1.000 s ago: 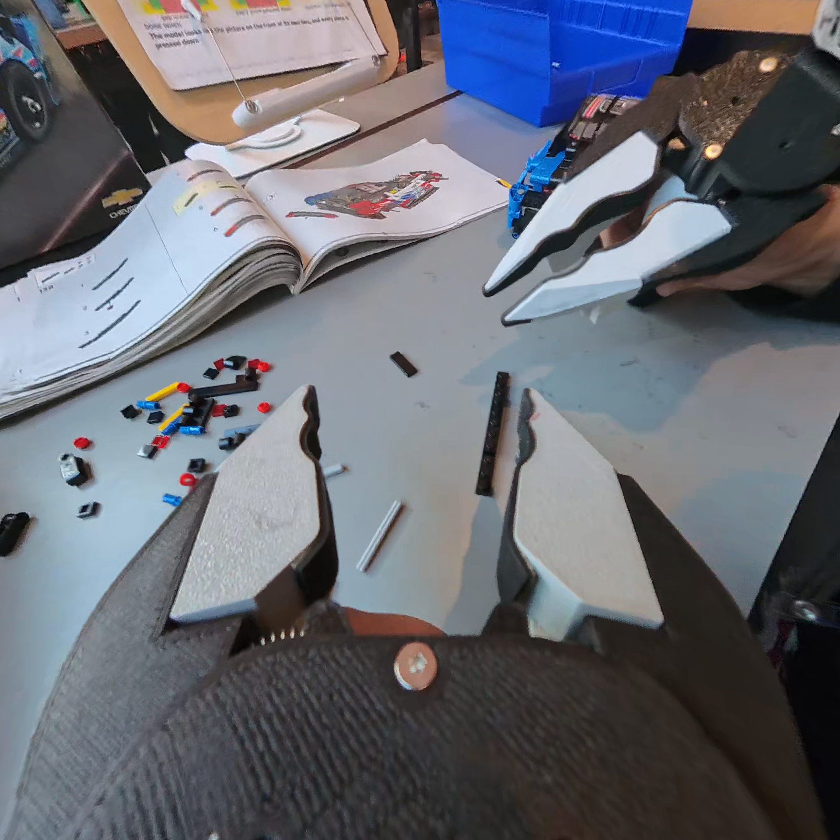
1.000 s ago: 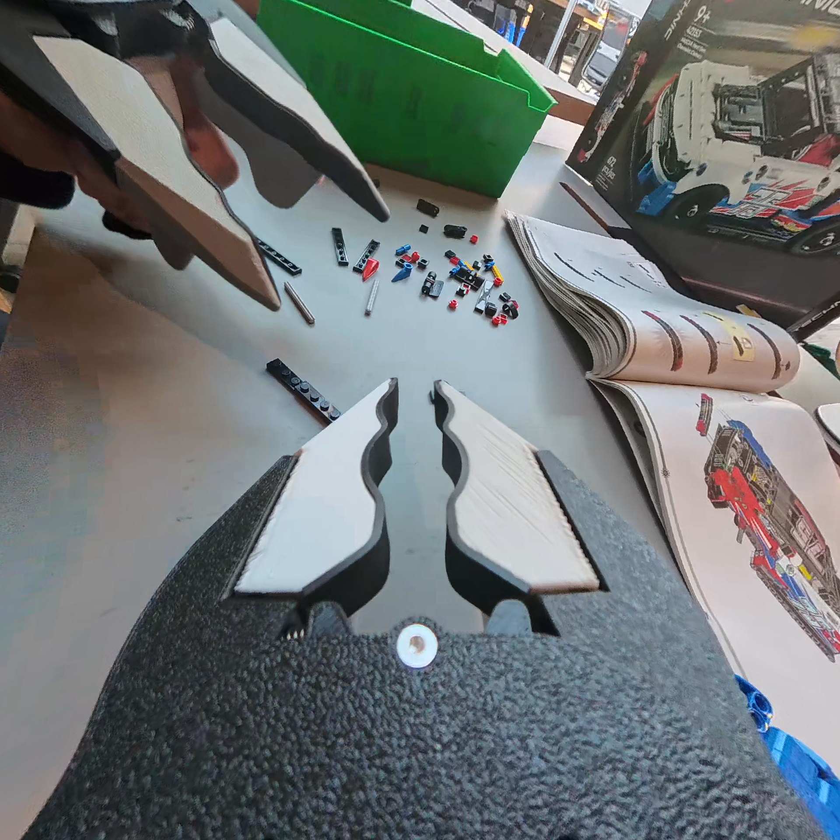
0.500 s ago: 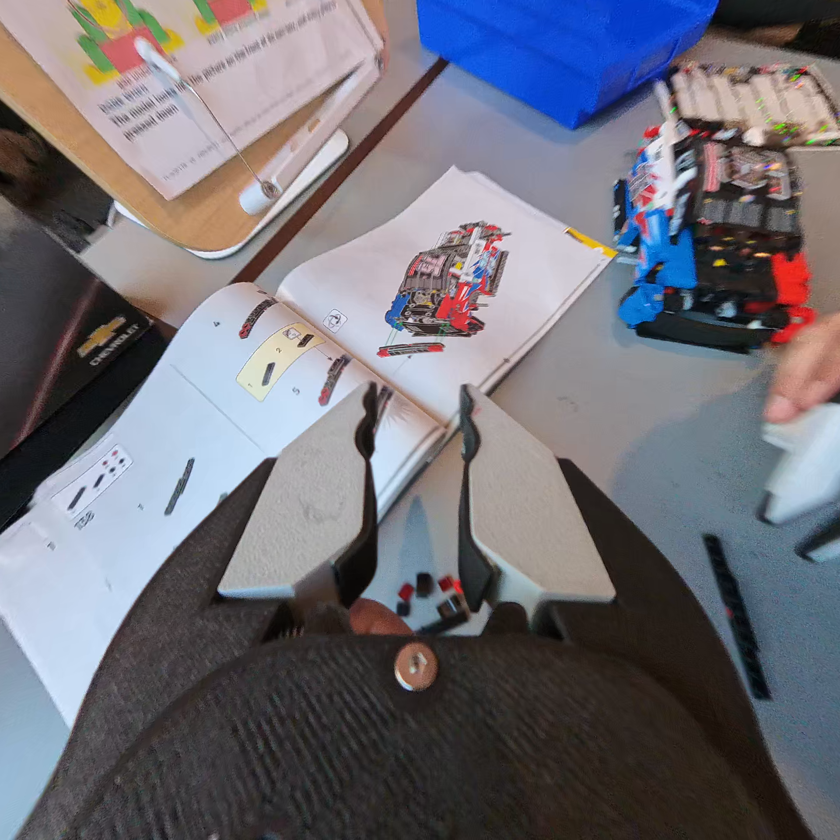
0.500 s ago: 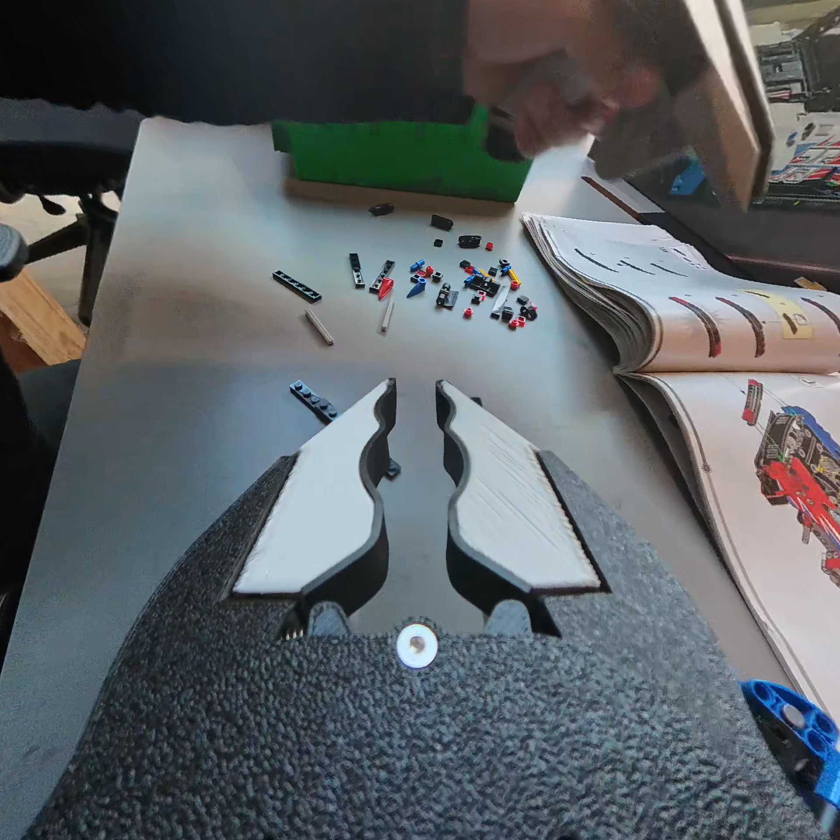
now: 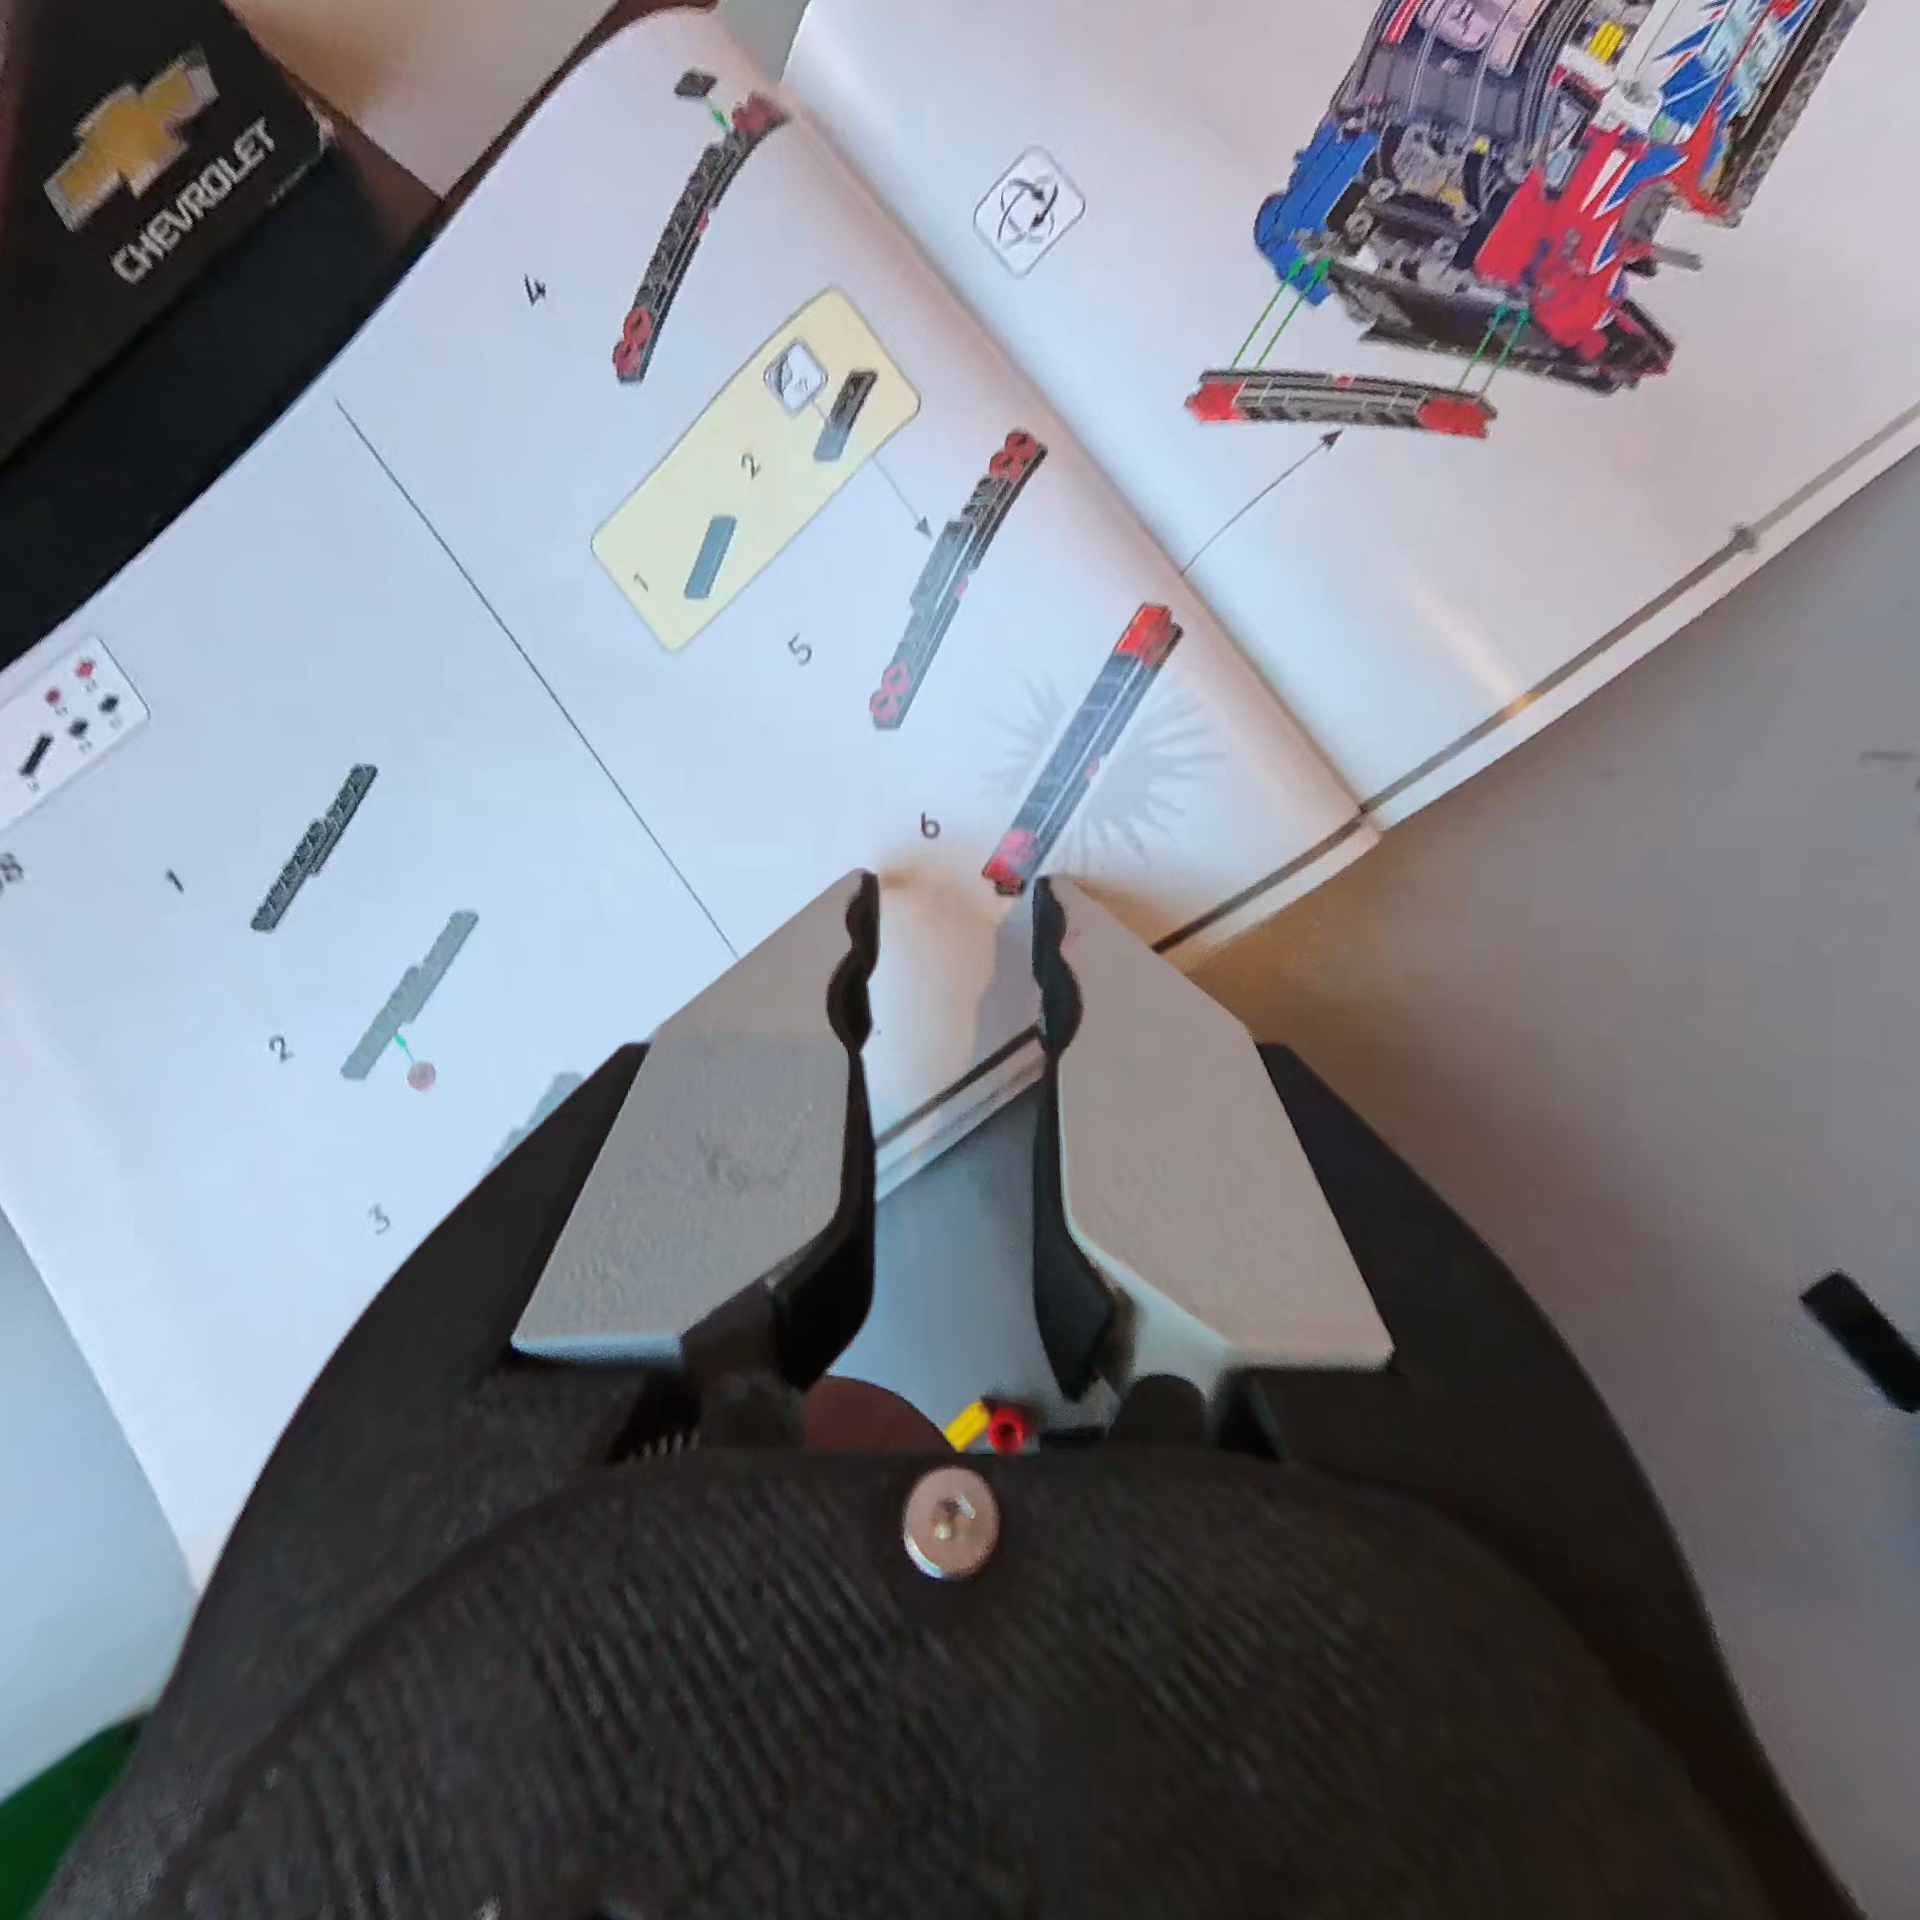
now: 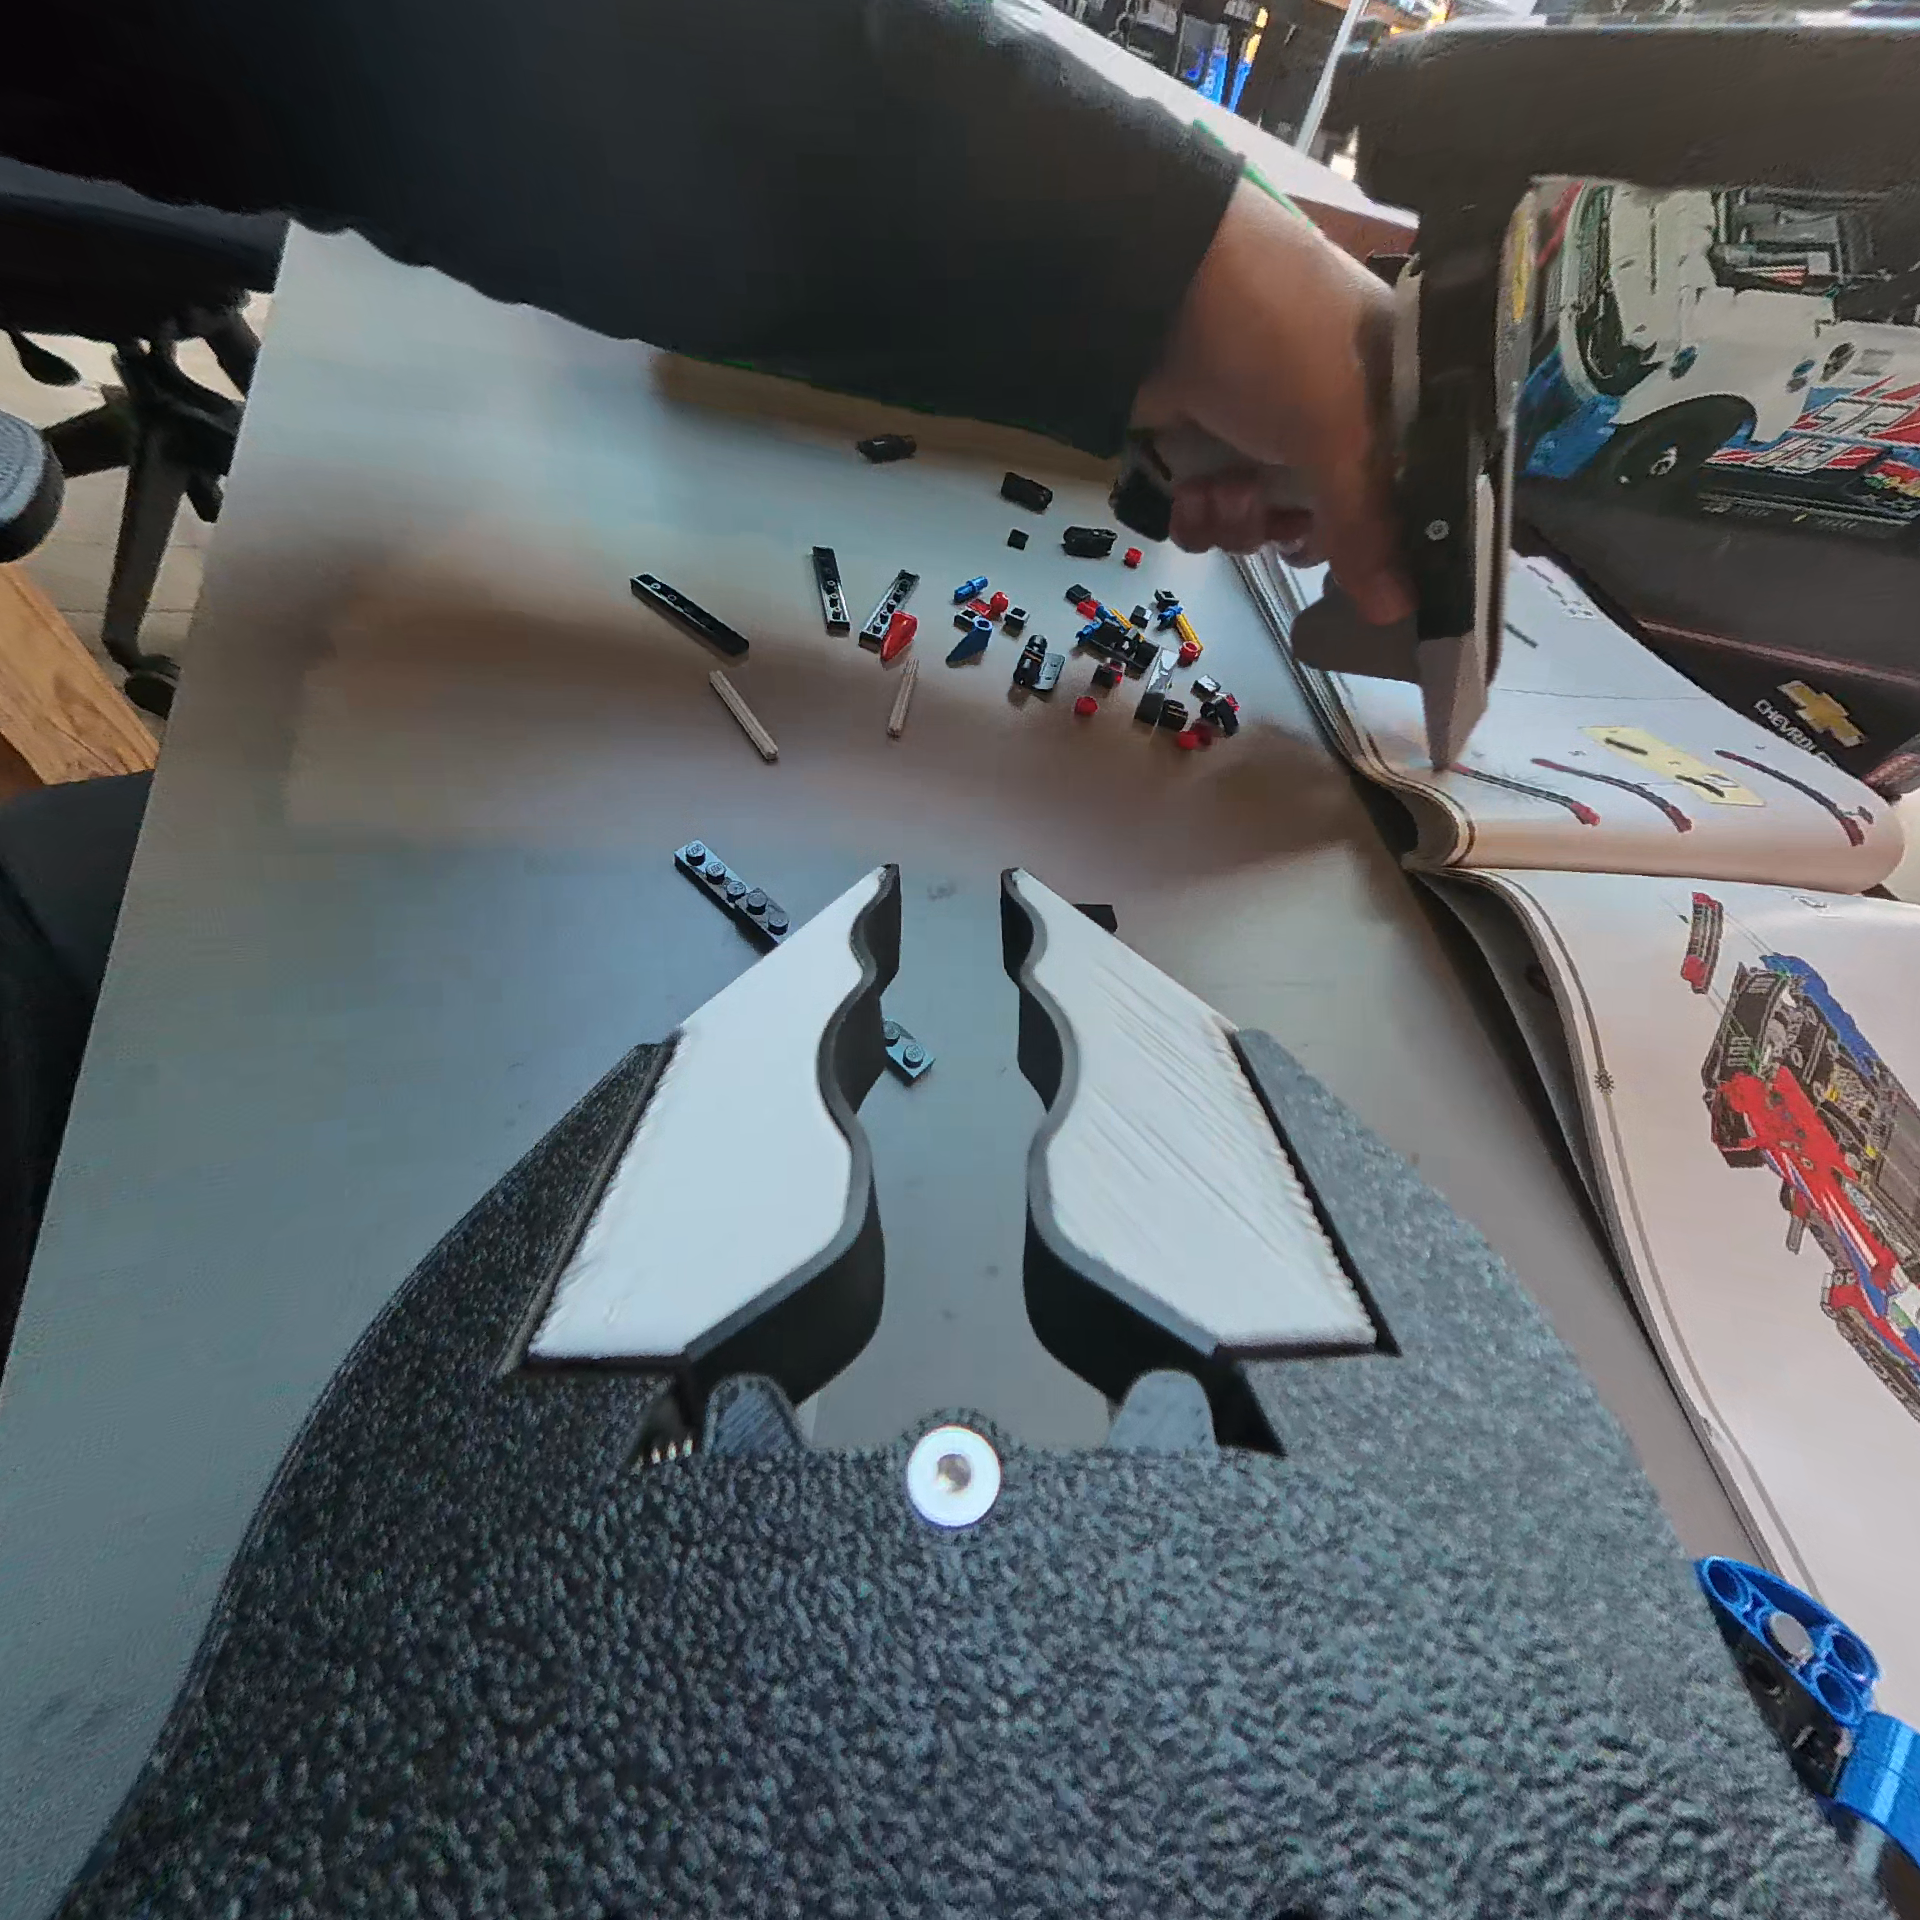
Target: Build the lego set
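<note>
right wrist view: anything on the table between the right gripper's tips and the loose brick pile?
Mostly bare grey table. Only two pale rods lie just short of the loose brick pile; a black studded plate sits left of the right gripper.

White brand lettering stands on the black box; step numerals on the open booklet.

Rough, grainy black plastic is seen on the right gripper body, smooth matt grey on the table, and white paper in the instruction booklet.
</note>
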Tool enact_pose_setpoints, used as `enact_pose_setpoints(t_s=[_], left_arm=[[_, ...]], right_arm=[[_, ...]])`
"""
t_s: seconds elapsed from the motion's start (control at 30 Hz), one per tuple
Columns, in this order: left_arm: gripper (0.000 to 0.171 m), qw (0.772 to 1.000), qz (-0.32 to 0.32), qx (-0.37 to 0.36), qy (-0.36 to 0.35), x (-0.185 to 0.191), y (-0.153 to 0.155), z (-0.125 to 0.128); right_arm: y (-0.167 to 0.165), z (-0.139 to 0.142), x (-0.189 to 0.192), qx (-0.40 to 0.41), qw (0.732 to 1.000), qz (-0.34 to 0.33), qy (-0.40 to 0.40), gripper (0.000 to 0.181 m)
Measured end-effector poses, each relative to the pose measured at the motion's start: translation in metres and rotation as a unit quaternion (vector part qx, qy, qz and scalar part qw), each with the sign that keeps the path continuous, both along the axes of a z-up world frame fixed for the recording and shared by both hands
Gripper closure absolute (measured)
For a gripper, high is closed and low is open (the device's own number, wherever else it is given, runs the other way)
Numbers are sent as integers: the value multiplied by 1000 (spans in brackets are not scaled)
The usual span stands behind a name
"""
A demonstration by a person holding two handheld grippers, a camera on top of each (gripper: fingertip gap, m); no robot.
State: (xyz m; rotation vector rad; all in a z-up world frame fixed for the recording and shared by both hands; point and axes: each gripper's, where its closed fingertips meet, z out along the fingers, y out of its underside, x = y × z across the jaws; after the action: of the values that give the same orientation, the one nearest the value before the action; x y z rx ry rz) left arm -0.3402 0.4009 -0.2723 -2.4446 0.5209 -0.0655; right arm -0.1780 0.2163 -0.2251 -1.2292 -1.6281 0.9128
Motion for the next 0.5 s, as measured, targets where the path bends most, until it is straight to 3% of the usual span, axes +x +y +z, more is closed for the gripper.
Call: enact_pose_setpoints(t_s=[0.5], left_arm=[[151, 1000, 8, 6, -22, -4, -13, -6]], right_arm=[[6, 3, -6, 21, 999, -18, 16, 170]])
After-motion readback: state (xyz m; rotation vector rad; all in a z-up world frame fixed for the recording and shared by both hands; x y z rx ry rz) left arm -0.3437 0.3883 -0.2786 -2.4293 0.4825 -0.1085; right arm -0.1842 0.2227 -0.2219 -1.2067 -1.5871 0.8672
